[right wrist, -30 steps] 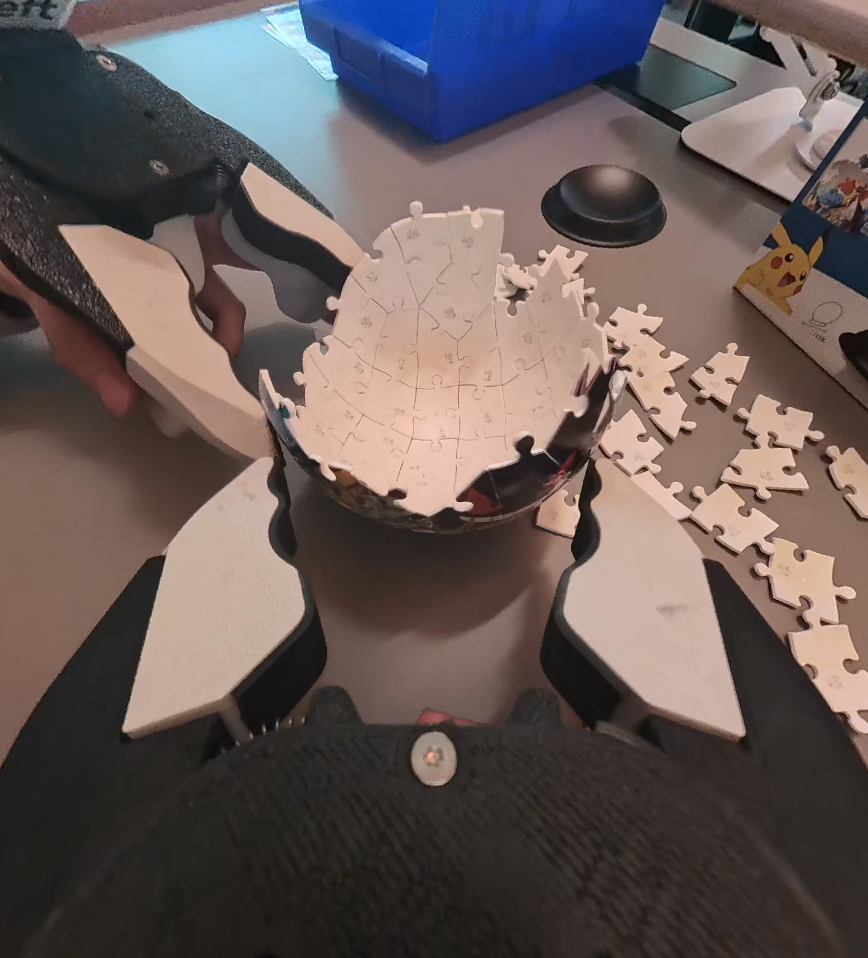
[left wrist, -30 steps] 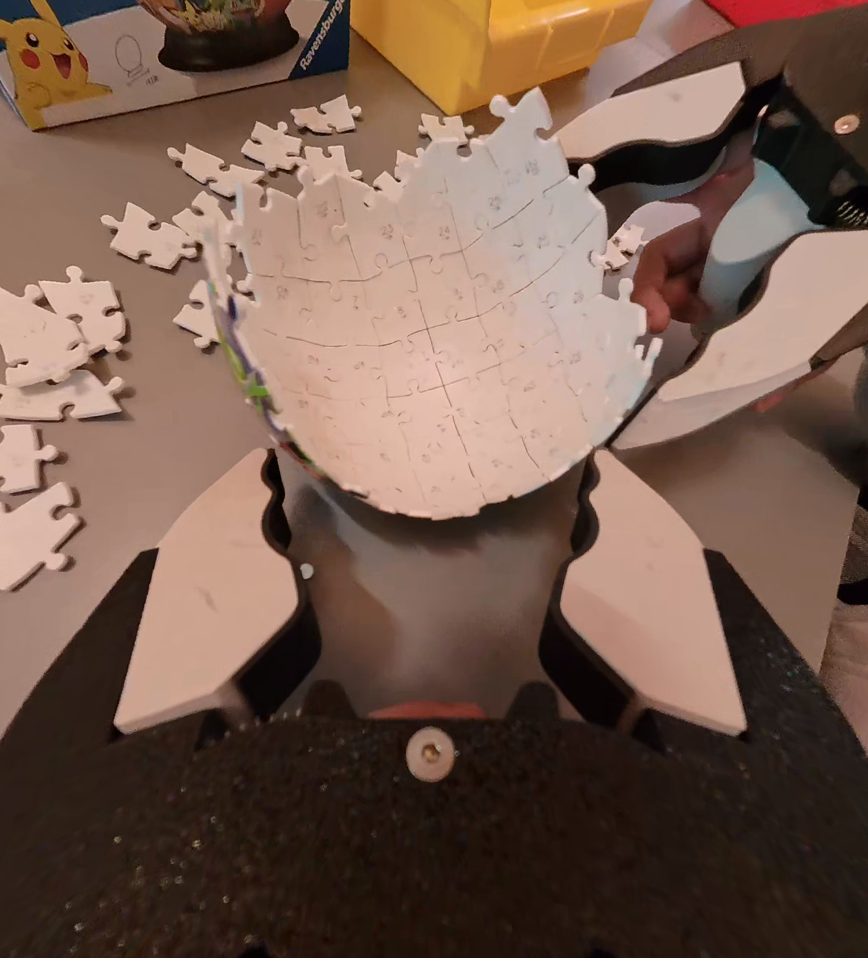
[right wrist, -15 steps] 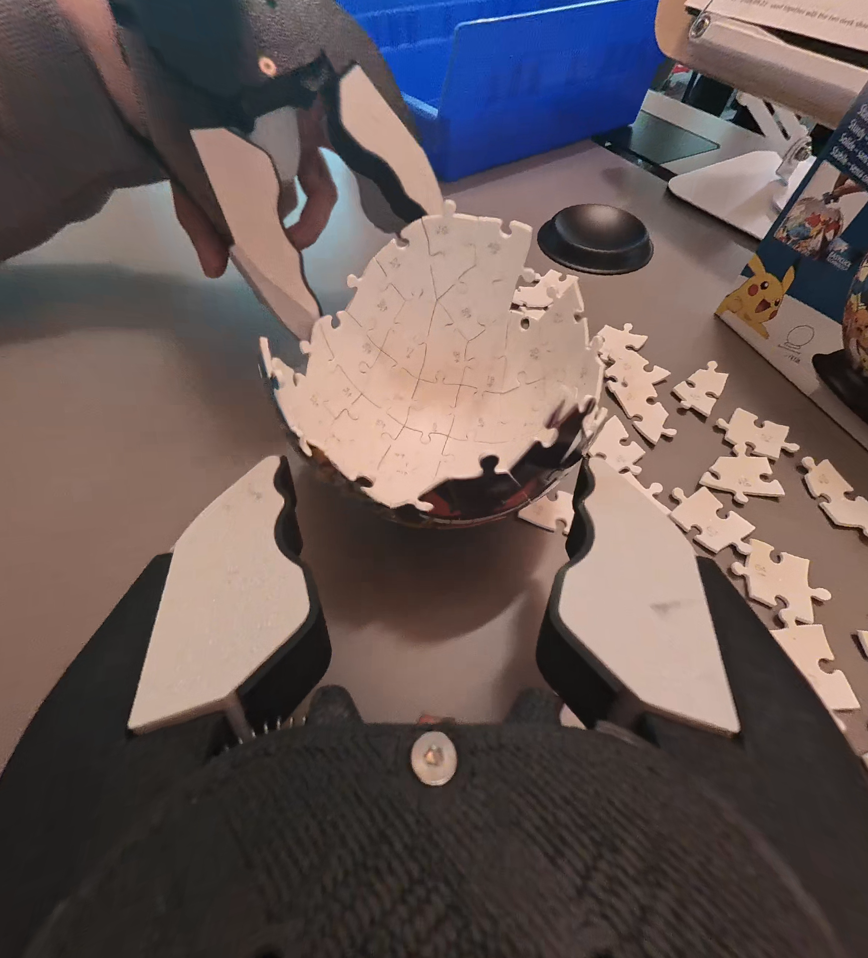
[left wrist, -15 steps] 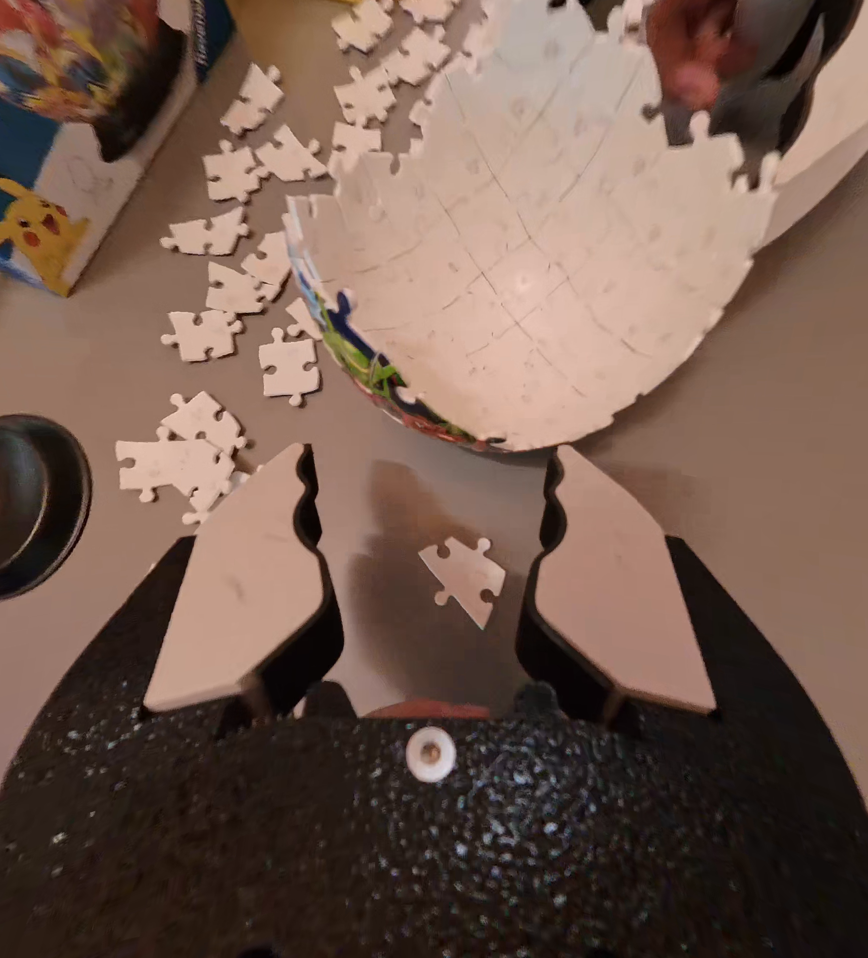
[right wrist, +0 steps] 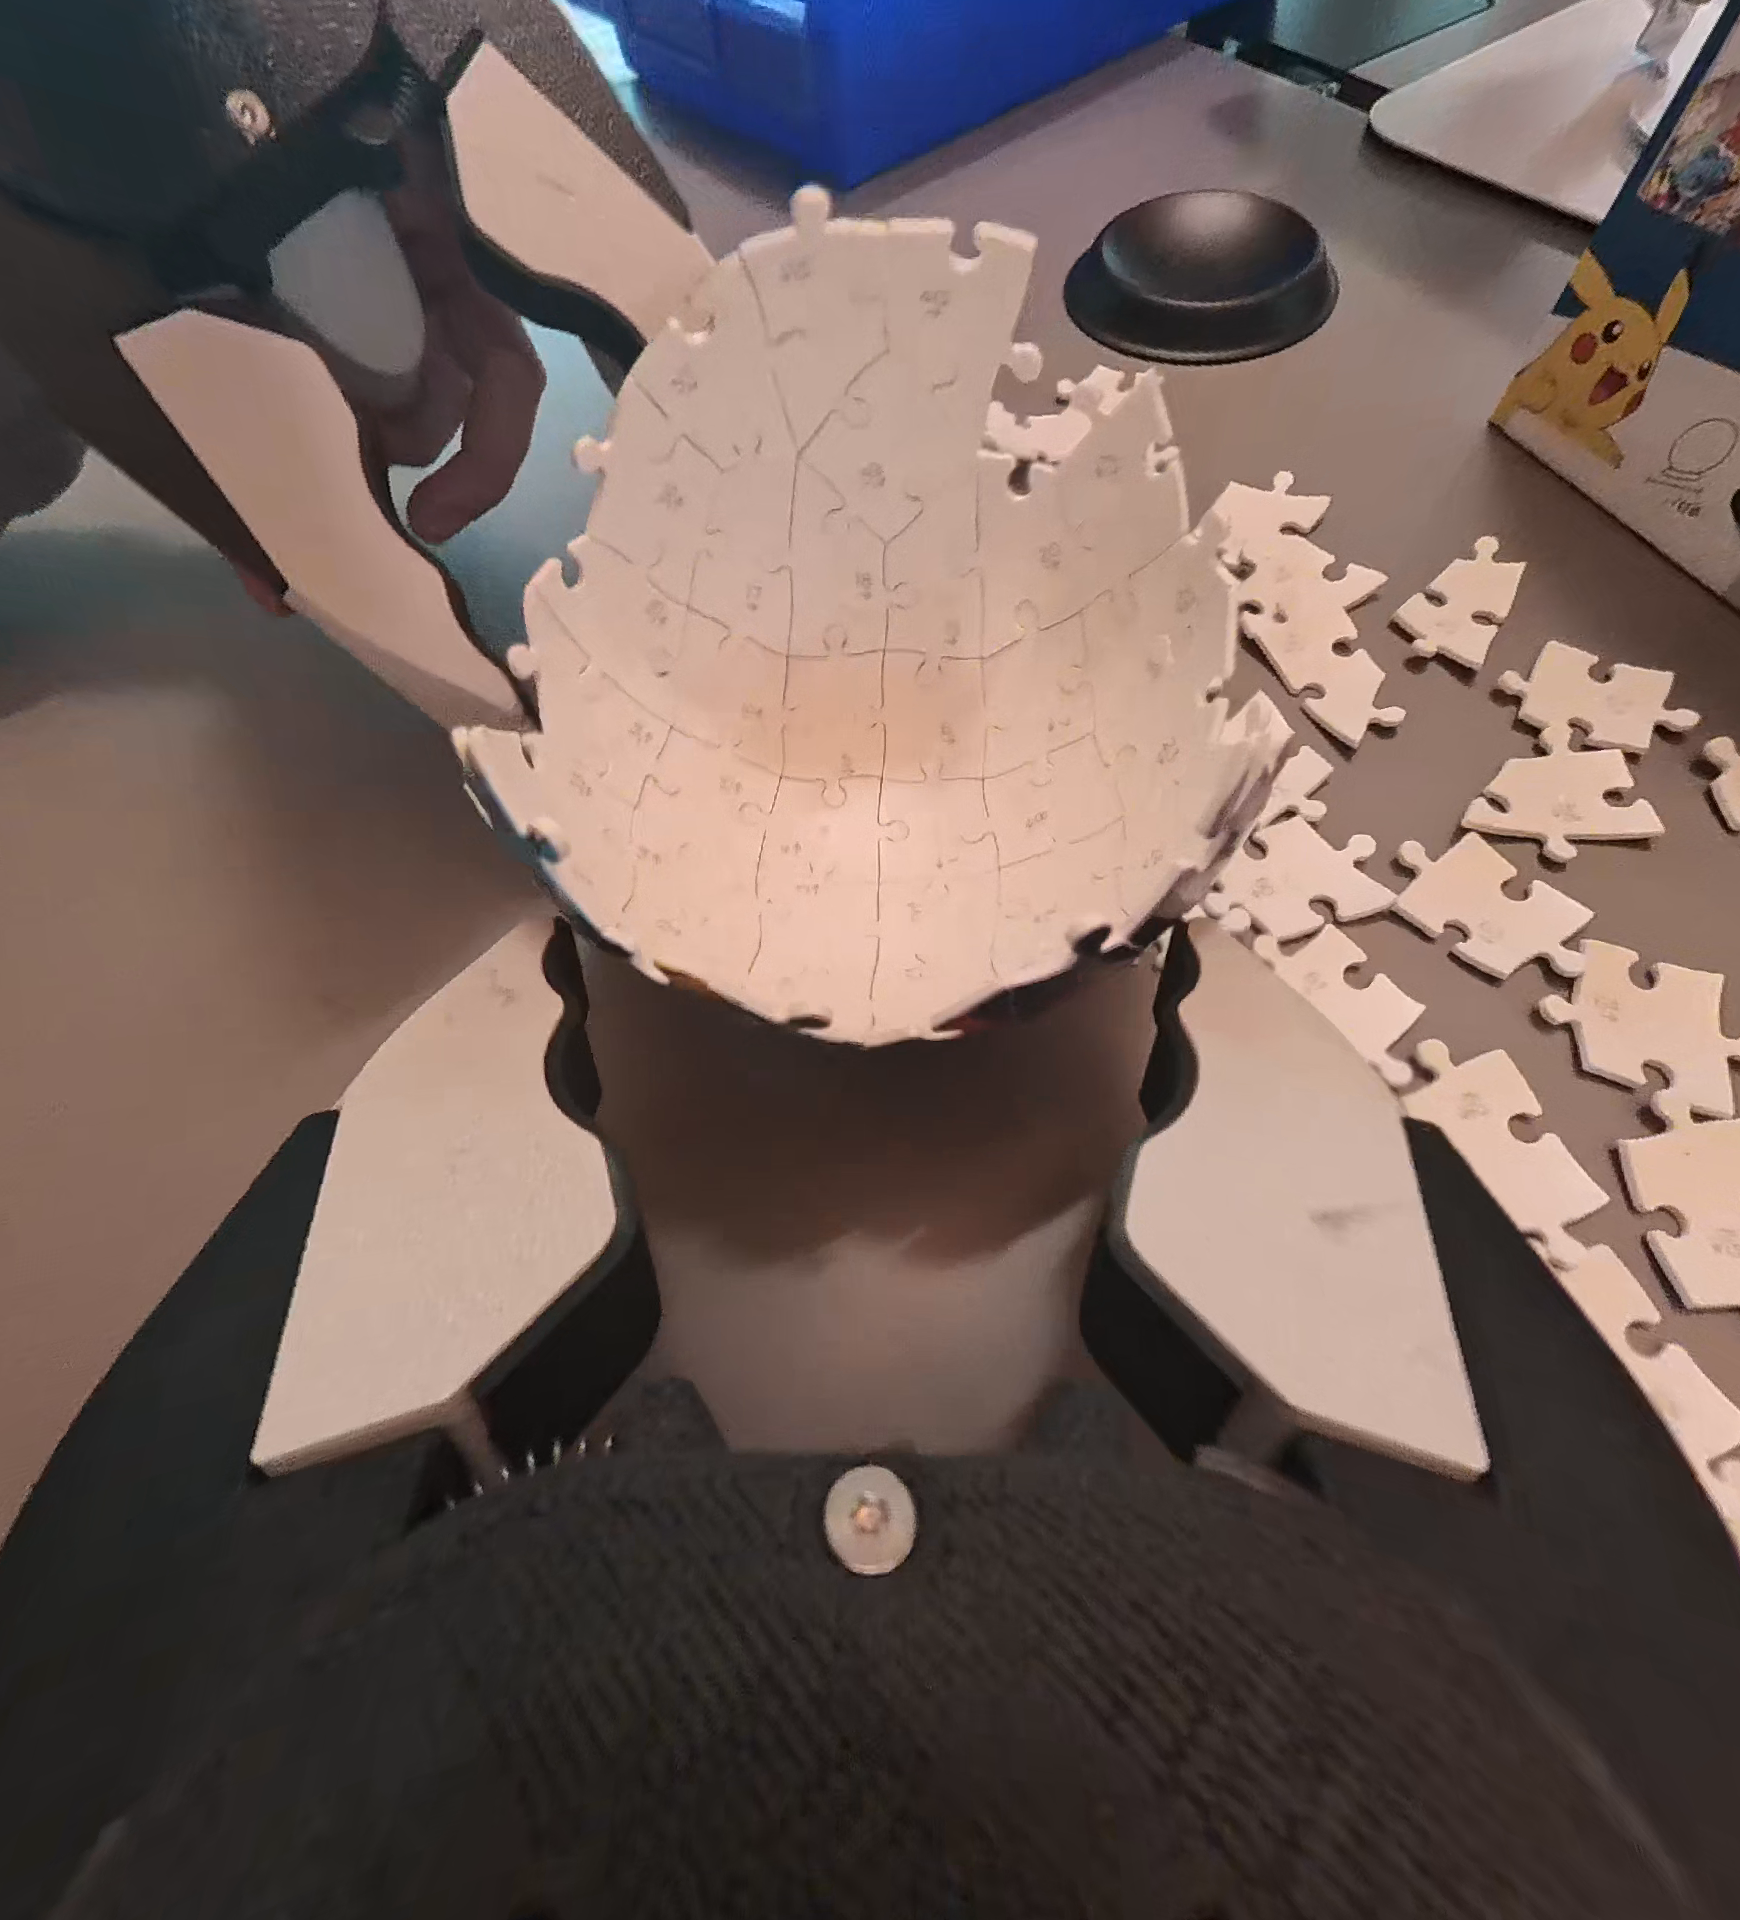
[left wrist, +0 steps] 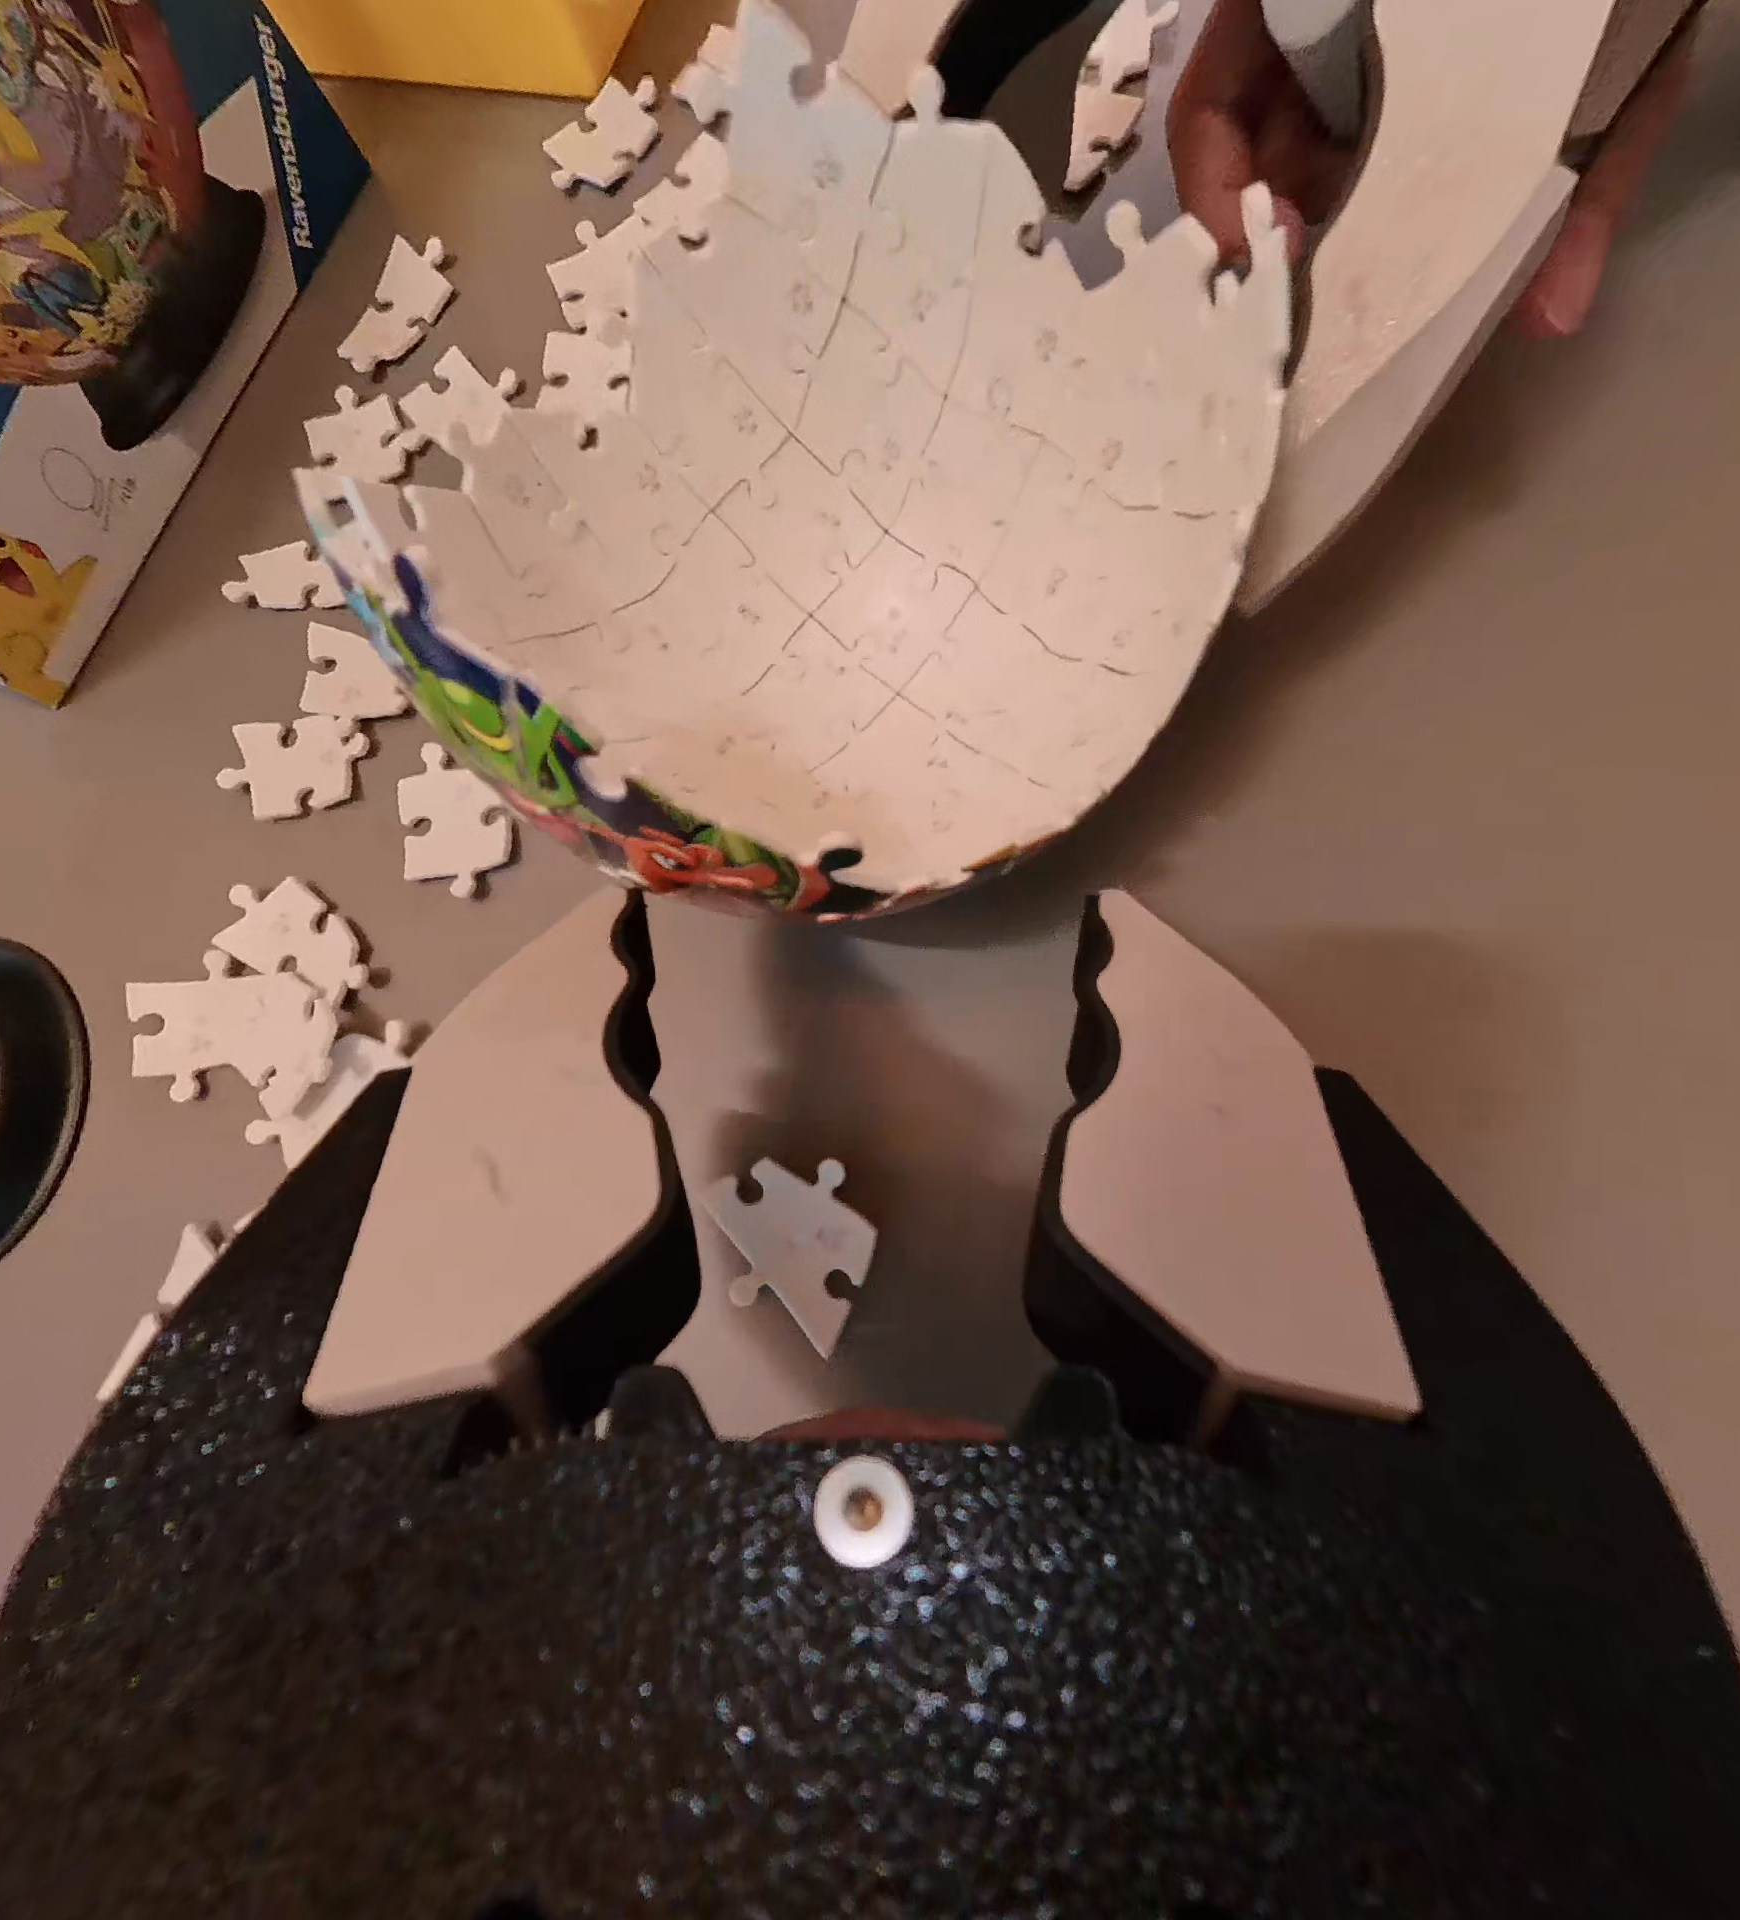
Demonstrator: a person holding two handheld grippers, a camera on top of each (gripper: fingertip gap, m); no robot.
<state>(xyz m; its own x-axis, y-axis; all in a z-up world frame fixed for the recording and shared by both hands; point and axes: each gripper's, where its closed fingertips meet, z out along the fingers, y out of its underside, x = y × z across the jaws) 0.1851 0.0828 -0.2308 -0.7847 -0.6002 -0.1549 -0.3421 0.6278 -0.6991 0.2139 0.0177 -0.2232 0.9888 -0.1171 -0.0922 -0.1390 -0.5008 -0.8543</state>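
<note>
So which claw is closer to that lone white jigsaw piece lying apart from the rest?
Left. The white jigsaw piece lies between the left claw's fingers; the right claw is across the half-built white puzzle bowl.

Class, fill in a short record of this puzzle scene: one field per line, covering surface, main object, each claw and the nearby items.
Surface: grey table
Main object: half-built puzzle ball shell, white inside, printed outside
Left claw: open, empty, just short of the shell
Under left claw: single loose piece
Right claw: open, empty, at the shell's near rim
Loose pieces: scattered face down beside the shell
Also: black round stand, puzzle box
</note>
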